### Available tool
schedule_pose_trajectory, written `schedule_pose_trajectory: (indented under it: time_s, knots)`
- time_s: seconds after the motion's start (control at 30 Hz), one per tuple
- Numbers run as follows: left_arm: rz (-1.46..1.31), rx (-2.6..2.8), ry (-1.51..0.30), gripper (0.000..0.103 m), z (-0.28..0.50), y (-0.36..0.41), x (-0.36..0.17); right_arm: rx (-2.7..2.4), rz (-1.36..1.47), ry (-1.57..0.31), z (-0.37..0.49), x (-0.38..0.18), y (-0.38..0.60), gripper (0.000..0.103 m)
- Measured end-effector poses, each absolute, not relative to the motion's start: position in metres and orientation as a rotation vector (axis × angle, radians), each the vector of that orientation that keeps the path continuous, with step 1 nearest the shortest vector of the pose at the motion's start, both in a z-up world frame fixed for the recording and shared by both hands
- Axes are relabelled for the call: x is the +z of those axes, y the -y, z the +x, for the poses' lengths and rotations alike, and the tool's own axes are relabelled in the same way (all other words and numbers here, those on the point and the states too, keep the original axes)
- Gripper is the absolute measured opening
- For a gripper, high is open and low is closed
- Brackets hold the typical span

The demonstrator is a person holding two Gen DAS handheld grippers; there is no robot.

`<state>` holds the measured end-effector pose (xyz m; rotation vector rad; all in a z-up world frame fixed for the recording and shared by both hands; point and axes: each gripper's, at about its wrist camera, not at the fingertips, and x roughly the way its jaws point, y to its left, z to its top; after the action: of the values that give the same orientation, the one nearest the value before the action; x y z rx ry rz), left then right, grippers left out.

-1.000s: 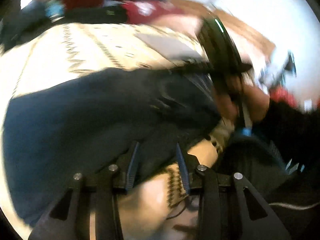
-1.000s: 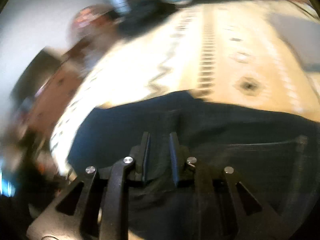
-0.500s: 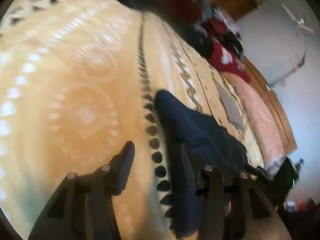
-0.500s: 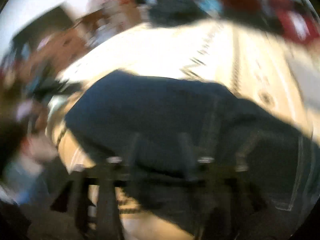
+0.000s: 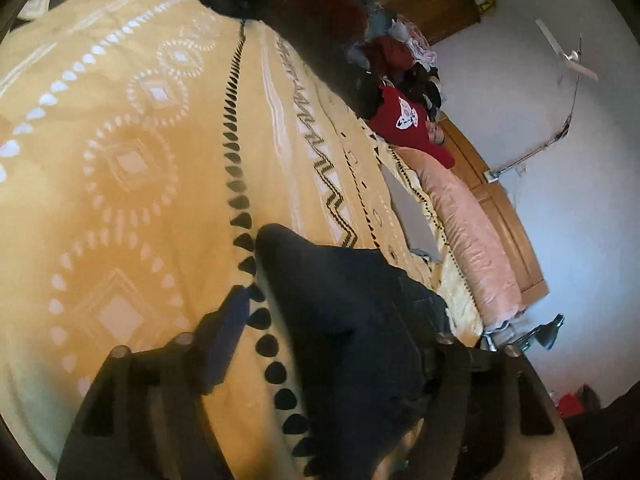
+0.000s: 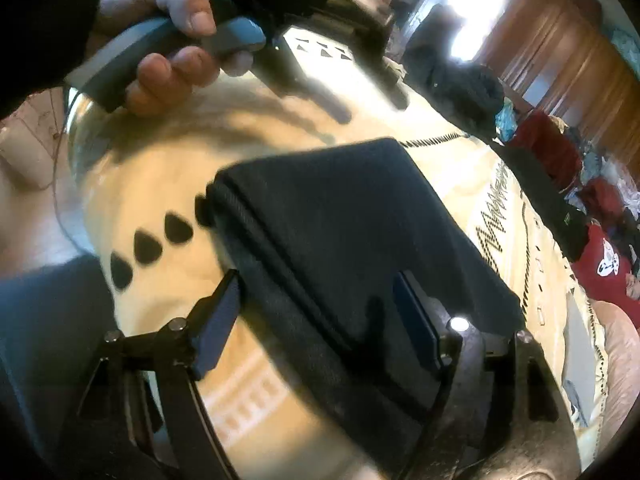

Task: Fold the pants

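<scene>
The dark navy pants [image 5: 344, 320] lie folded on the yellow patterned blanket [image 5: 132, 208]. My left gripper [image 5: 328, 344] straddles one end of them; its jaws are opening and the left finger [image 5: 228, 332] rests over bare blanket. In the right wrist view the pants [image 6: 328, 216] form a neat dark rectangle. My right gripper [image 6: 316, 312] stands over their near end, jaws opening, pads off the cloth. At the upper left a hand [image 6: 168, 12] holds the left gripper's grey handle [image 6: 132, 60].
A pile of dark and red clothes [image 5: 384, 52] lies along the far side of the bed, with a red printed shirt [image 5: 408, 128]. A pink pillow [image 5: 472, 240] and a flat grey thing [image 5: 412, 216] lie by the wooden headboard [image 5: 508, 216].
Both grippers have swung across the bed and rolled. Their jaws were narrow on the dark cloth and now stand wide, and the pants lie folded on the blanket.
</scene>
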<state>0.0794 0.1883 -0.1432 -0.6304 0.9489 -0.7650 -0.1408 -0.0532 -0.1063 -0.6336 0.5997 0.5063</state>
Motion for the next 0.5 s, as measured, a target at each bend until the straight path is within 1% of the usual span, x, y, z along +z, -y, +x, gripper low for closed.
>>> schedule_pose_trajectory:
  time_s: [0.1, 0.17, 0.2, 0.23, 0.27, 0.33, 0.37, 0.43, 0.5]
  knots:
    - [-0.537, -0.811, -0.982, 0.07, 0.075, -0.162, -0.139, 0.498, -0.632, -0.591, -0.135, -0.108, 0.041, 0.076]
    - [-0.368, -0.809, -1.002, 0.07, 0.07, -0.139, -0.136, 0.492, -0.634, -0.595, -0.129, -0.108, 0.035, 0.076]
    - [-0.23, -0.738, -1.029, 0.07, 0.071, -0.128, -0.141, 0.488, -0.646, -0.59, -0.129, -0.107, 0.032, 0.076]
    - [-0.169, -0.687, -1.061, 0.07, 0.074, -0.126, -0.148, 0.485, -0.656, -0.588, -0.127, -0.108, 0.028, 0.076]
    - [-0.185, -0.681, -1.085, 0.07, 0.08, -0.131, -0.154, 0.483, -0.661, -0.588, -0.126, -0.11, 0.027, 0.076]
    - [-0.272, -0.637, -1.062, 0.071, 0.086, -0.148, -0.15, 0.483, -0.646, -0.6, -0.126, -0.11, 0.028, 0.077]
    - [-0.276, -0.603, -1.04, 0.074, 0.085, -0.153, -0.146, 0.482, -0.642, -0.609, -0.127, -0.109, 0.029, 0.077]
    - [-0.317, -0.53, -0.977, 0.07, 0.082, -0.165, -0.137, 0.474, -0.648, -0.613, -0.128, -0.108, 0.029, 0.077]
    - [-0.415, -0.583, -0.96, 0.07, 0.082, -0.176, -0.134, 0.469, -0.657, -0.609, -0.126, -0.109, 0.029, 0.075]
